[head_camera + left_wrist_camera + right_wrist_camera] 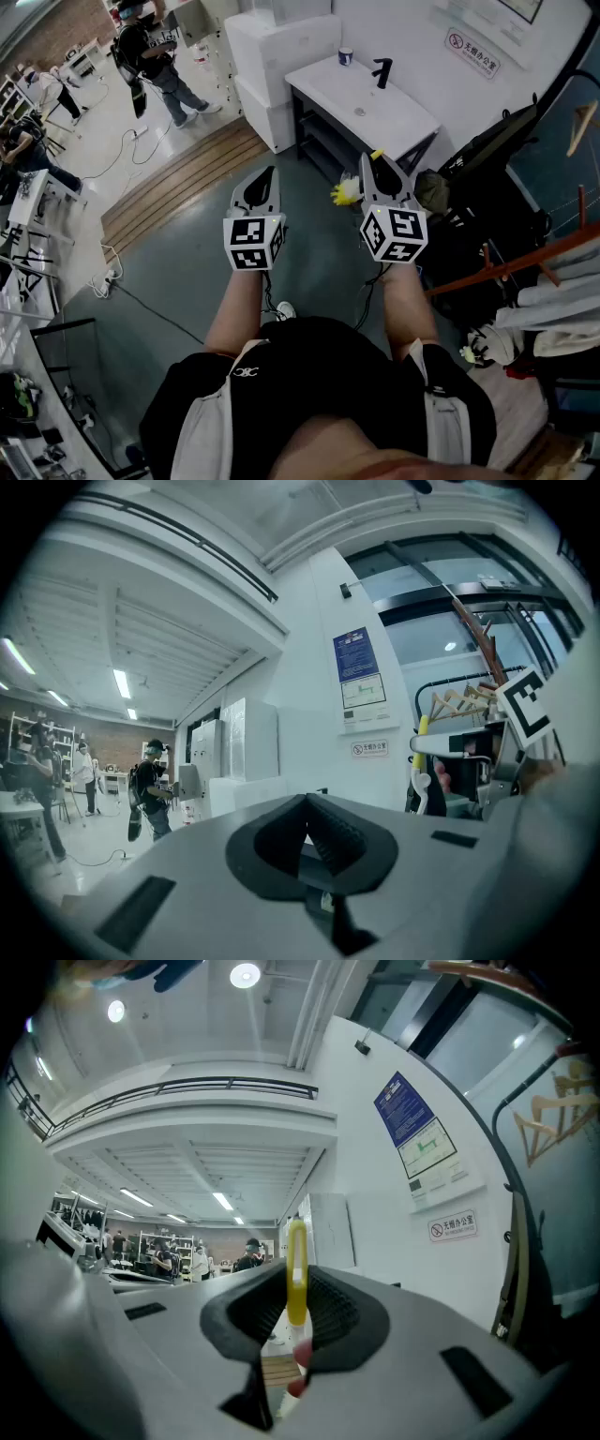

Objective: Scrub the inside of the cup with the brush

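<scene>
Approach geometry before scrubbing begins, with neither tool at the workpiece. The right gripper has its jaws clamped on the brush. In the right gripper view the yellow handle stands upright between the ribbed pads, so its long axis lies crosswise to the direction in which the jaws point; the looped end rises above them and the rest runs down below. In the head view the yellow bristle end juts out on the inner side of this gripper, toward the left gripper. The left gripper's jaws are closed together with nothing between them. The cup stands upright on the white counter, just beside the black tap. It is well apart from both grippers and ahead of them, roughly between their two lines of pointing and somewhat nearer the right one. Neither gripper view shows it clearly. Both grippers point about level, toward the counter. By judgement, the coming move is a forward carry to the counter; the brush will then need turning end-on toward the cup's mouth, and the empty left gripper will need to open to steady the cup.
</scene>
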`<state>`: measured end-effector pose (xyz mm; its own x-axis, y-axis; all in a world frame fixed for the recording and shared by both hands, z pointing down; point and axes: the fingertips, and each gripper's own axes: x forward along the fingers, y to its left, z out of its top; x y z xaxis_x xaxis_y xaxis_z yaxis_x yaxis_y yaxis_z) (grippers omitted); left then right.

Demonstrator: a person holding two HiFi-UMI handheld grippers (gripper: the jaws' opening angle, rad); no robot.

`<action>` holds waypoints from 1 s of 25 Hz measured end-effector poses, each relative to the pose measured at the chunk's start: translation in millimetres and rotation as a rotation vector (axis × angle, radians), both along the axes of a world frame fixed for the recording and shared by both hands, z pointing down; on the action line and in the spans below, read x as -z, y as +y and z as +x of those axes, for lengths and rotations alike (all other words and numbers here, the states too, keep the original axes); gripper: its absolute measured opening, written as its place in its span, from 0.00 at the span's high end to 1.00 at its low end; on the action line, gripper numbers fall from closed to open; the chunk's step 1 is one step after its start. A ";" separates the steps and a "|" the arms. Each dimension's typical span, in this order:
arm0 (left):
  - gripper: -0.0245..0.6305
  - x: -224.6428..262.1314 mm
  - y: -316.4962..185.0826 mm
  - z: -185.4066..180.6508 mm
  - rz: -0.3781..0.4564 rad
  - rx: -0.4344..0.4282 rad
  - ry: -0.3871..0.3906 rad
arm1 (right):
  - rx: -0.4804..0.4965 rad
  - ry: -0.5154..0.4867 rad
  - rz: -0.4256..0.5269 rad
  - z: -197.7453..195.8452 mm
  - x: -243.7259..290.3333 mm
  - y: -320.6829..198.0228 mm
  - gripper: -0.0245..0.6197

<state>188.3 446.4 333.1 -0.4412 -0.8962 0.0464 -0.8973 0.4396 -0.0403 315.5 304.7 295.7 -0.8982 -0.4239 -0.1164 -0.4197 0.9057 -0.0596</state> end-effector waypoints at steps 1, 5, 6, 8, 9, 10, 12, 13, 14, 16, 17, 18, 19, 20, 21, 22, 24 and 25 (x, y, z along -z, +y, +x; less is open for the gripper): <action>0.94 0.5 -1.1 -1.1 0.000 -0.002 -0.001 | -0.002 -0.006 -0.002 -0.3 0.2 -0.7 0.85; 0.94 2.7 -4.5 -8.1 0.002 -0.007 -0.006 | -0.012 -0.017 -0.010 -5.5 -0.2 -3.8 0.85; 0.94 3.4 -5.2 -11.3 0.004 -0.008 -0.007 | -0.015 -0.015 -0.009 -8.4 -0.7 -4.2 0.85; 0.94 4.5 -6.6 -19.7 0.007 -0.010 -0.008 | -0.023 -0.012 -0.004 -15.4 -1.6 -4.6 0.85; 0.94 5.0 -7.7 -24.6 0.009 -0.012 -0.008 | -0.027 -0.011 -0.004 -19.2 -1.7 -5.1 0.85; 0.94 5.5 -9.0 -29.6 0.012 -0.016 -0.007 | -0.032 -0.012 -0.005 -22.9 -1.6 -6.0 0.85; 0.94 7.0 -11.5 -39.6 0.018 -0.026 -0.007 | -0.043 -0.014 -0.006 -30.4 -0.6 -7.9 0.85; 0.94 7.4 -12.4 -44.7 0.020 -0.032 -0.007 | -0.049 -0.015 -0.007 -34.4 -0.2 -8.6 0.85; 0.94 7.0 -13.4 -50.1 0.020 -0.039 -0.008 | -0.056 -0.015 -0.008 -38.7 0.0 -9.1 0.85; 0.94 3.2 -15.5 -62.1 0.010 -0.057 -0.011 | -0.071 -0.012 -0.010 -48.5 -1.2 -9.9 0.85; 0.94 0.2 -16.0 -68.3 0.005 -0.065 -0.010 | -0.079 -0.009 -0.012 -53.7 -2.8 -9.9 0.85; 0.94 -2.7 -15.9 -74.2 0.000 -0.073 -0.009 | -0.088 -0.006 -0.013 -58.9 -4.8 -9.6 0.85; 0.94 -5.4 -15.5 -79.8 -0.003 -0.081 -0.007 | -0.096 -0.004 -0.014 -63.9 -6.9 -9.0 0.85; 0.94 -7.5 -15.3 -85.0 -0.006 -0.088 -0.007 | -0.104 -0.004 -0.016 -68.7 -9.0 -8.6 0.85; 0.94 -8.8 -15.5 -90.1 -0.006 -0.094 -0.007 | -0.112 -0.005 -0.018 -73.3 -10.7 -8.5 0.85; 0.94 -9.5 -16.0 -95.3 -0.004 -0.099 -0.007 | -0.119 -0.007 -0.020 -77.7 -12.2 -8.5 0.85; 0.94 -10.3 -17.2 -105.5 -0.001 -0.105 -0.007 | -0.132 -0.003 -0.022 -86.6 -15.1 -9.0 0.85; 0.94 -10.8 -17.6 -109.8 -0.001 -0.108 -0.005 | -0.137 0.001 -0.022 -90.6 -16.6 -9.8 0.85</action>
<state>78.4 428.8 343.9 -0.3425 -0.9384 0.0456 -0.9391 0.3406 -0.0455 225.0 294.9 312.3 -0.8316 -0.5454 -0.1048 -0.5398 0.8381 -0.0782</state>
